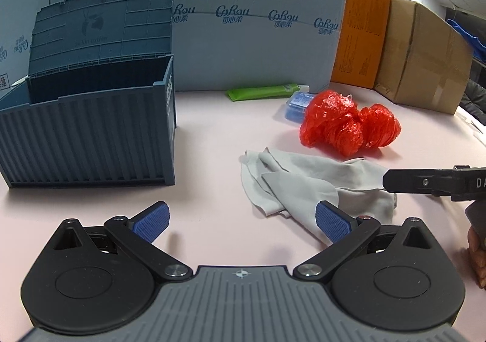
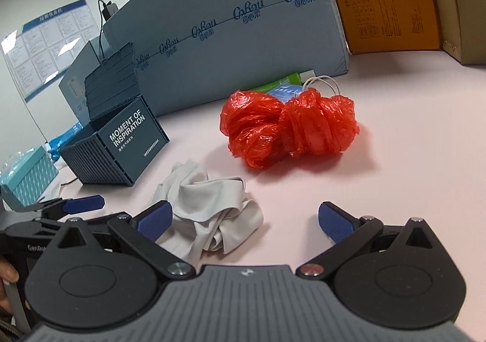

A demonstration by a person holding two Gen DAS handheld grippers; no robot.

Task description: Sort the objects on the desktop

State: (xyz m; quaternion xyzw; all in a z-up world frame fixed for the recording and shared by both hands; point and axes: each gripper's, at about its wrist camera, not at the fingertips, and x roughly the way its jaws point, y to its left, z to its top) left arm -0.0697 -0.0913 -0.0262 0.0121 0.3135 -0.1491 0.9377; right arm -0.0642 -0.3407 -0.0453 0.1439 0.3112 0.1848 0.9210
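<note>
A crumpled grey cloth [image 1: 303, 187] lies on the pink table between the two grippers. My left gripper [image 1: 243, 222] is open just short of it, its right pad over the cloth's near edge. My right gripper [image 2: 244, 220] is open too, its left pad over the cloth [image 2: 209, 208]. Neither holds anything. Beyond the cloth sits a bunched red plastic bag [image 1: 346, 123] [image 2: 288, 126]. Behind that lie a green tube [image 1: 264, 91] and a blue packet [image 1: 297, 103]. A blue-grey storage box [image 1: 88, 129] [image 2: 121, 141] stands at the left with its lid raised.
A grey-blue carton wall [image 1: 243, 38], an orange box [image 1: 358, 38] and a brown carton [image 1: 425, 56] close the table's back. A teal box [image 2: 27, 178] stands left of the storage box. The right gripper's fingers [image 1: 410, 181] reach in from the right edge.
</note>
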